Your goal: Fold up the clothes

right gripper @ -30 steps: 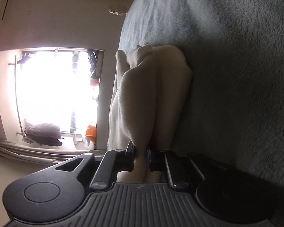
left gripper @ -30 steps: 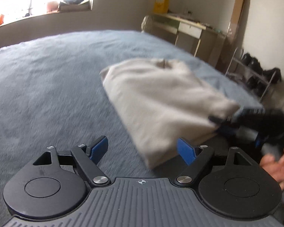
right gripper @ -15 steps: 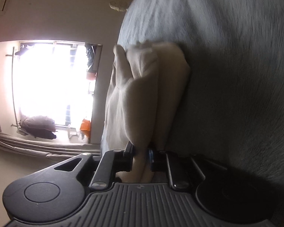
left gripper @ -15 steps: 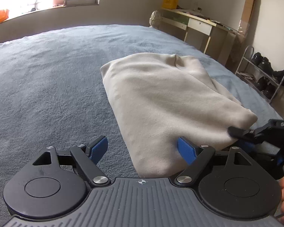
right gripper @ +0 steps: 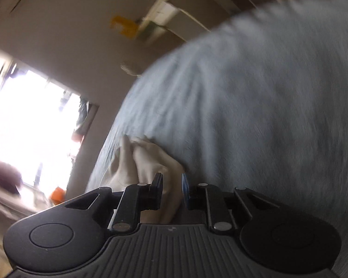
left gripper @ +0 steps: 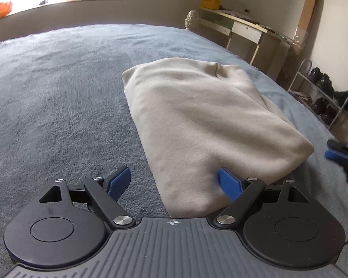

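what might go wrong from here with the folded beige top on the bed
1. The left gripper hangs open over the near edge of the top, one pad against the cloth. A careless move could drag that edge and spoil the fold.
2. The right gripper has its jaws slightly apart, with cloth in line between them in a blurred view. If a fold catches, it could pull the corner open.

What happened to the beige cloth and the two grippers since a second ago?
The right gripper let go of the folded beige cloth and pulled back toward the bed's edge; a gap now shows between its pads. The lifted fold has dropped flat onto the grey bedspread. The left gripper stayed open at the cloth's near corner, gripping nothing.
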`<act>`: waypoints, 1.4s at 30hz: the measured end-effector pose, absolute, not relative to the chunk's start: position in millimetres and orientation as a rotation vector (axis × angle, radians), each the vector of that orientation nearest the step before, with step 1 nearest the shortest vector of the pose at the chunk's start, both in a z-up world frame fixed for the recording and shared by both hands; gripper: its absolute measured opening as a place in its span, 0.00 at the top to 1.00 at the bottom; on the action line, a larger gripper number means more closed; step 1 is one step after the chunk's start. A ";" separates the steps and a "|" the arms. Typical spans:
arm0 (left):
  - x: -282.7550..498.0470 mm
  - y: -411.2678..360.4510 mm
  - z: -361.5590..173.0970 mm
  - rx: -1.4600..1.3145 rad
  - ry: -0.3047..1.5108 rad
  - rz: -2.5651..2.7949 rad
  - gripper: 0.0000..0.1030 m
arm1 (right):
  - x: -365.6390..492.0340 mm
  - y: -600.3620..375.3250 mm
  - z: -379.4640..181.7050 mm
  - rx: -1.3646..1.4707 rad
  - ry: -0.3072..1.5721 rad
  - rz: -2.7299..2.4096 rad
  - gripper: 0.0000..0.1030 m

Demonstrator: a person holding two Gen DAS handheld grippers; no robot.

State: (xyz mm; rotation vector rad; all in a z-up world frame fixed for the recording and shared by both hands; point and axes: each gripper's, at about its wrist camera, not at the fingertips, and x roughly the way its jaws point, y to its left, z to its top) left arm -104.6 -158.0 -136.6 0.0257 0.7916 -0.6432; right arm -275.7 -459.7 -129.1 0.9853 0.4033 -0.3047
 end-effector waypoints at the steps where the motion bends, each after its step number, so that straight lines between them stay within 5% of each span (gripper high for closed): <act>1: -104.7 -157.3 -136.5 0.022 0.795 -0.645 0.18 | -265.6 -450.2 -117.7 0.904 0.427 -0.272 0.81; 5: -105.4 -154.6 -135.8 0.015 0.802 -0.654 0.18 | -223.1 -405.5 -80.4 0.565 0.525 -0.143 0.81; 13: -99.6 -144.3 -138.4 -0.038 0.842 -0.685 0.18 | -188.2 -356.1 -108.3 0.066 0.753 -0.167 0.83; 20: -88.7 -130.1 -147.8 -0.103 0.920 -0.743 0.18 | -177.4 -337.7 -62.5 0.081 0.607 -0.074 0.82; 31: -97.5 -128.4 -152.4 0.029 0.888 -0.845 0.19 | -130.7 -348.4 -121.7 0.174 0.738 -0.074 0.82; 42: -37.9 -94.5 -142.1 -0.279 0.999 -0.815 0.25 | -144.0 -363.8 -127.7 0.296 0.688 -0.060 0.82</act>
